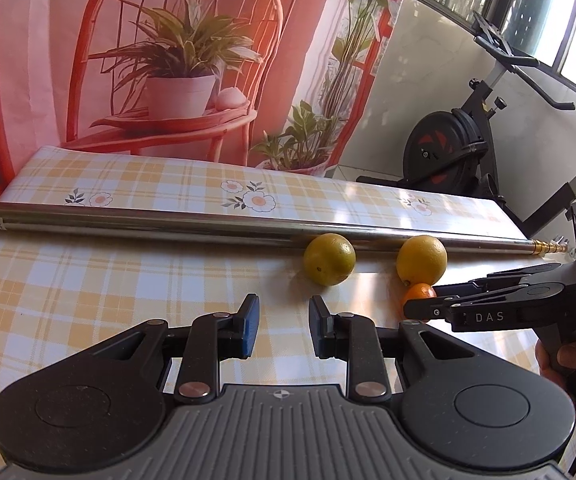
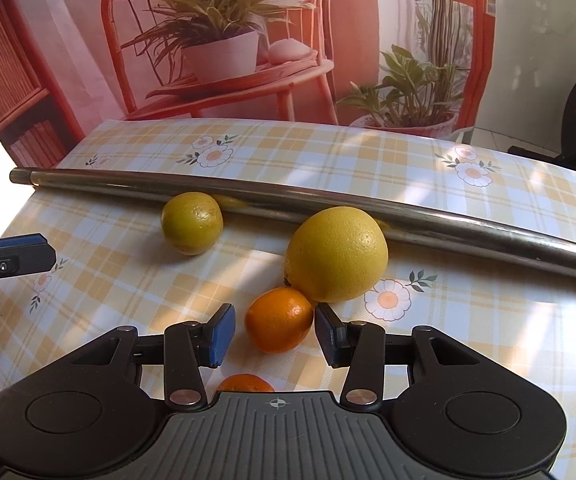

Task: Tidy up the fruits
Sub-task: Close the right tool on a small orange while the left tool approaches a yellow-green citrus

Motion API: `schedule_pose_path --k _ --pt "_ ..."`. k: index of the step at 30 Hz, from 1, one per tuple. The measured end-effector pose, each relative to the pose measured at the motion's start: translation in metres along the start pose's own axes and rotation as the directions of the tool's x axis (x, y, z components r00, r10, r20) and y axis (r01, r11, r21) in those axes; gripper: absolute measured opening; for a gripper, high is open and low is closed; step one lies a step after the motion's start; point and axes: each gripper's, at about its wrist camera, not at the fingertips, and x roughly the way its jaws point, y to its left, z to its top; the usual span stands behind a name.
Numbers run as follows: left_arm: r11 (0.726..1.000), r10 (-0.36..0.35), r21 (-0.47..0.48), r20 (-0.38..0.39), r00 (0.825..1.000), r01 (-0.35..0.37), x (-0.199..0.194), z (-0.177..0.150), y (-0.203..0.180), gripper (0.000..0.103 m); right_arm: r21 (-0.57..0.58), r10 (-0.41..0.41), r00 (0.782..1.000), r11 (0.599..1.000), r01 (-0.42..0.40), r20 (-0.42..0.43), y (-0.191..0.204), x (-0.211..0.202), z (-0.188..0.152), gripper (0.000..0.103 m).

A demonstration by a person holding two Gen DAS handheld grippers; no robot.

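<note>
Three fruits show in the left wrist view: a greenish-yellow orange (image 1: 329,259), a larger yellow orange (image 1: 422,260) and a small mandarin (image 1: 420,290), all by a metal pole (image 1: 167,220). My left gripper (image 1: 283,326) hovers short of them, its jaws narrowly apart and empty. My right gripper (image 2: 275,334) is open around the mandarin (image 2: 279,320). Table shows between the left pad and the peel. The mandarin touches the big orange (image 2: 336,254). The greenish one (image 2: 191,223) lies farther left. A second mandarin (image 2: 245,383) peeks out under the gripper body. From the left wrist, the right gripper (image 1: 420,300) reaches in from the right.
A checked, flowered tablecloth covers the table (image 1: 87,280). The long pole (image 2: 328,200) lies across it behind the fruit. A printed backdrop (image 1: 167,60) of a red chair and plants hangs behind. An exercise bike (image 1: 456,148) stands at the right. A person's hand (image 1: 568,356) holds the right gripper.
</note>
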Motion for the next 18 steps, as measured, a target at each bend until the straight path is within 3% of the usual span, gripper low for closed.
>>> schedule_pose_path --k 12,18 --pt "1.000 -0.021 -0.010 -0.004 1.000 0.021 0.017 0.012 -0.010 0.037 0.011 0.021 1.000 1.000 -0.021 0.004 -0.004 -0.003 -0.004 0.035" --pt "0.999 -0.040 -0.018 0.006 0.999 0.040 0.045 0.025 -0.025 0.055 0.032 0.005 0.998 0.999 -0.007 0.062 -0.011 -0.026 -0.014 0.032"
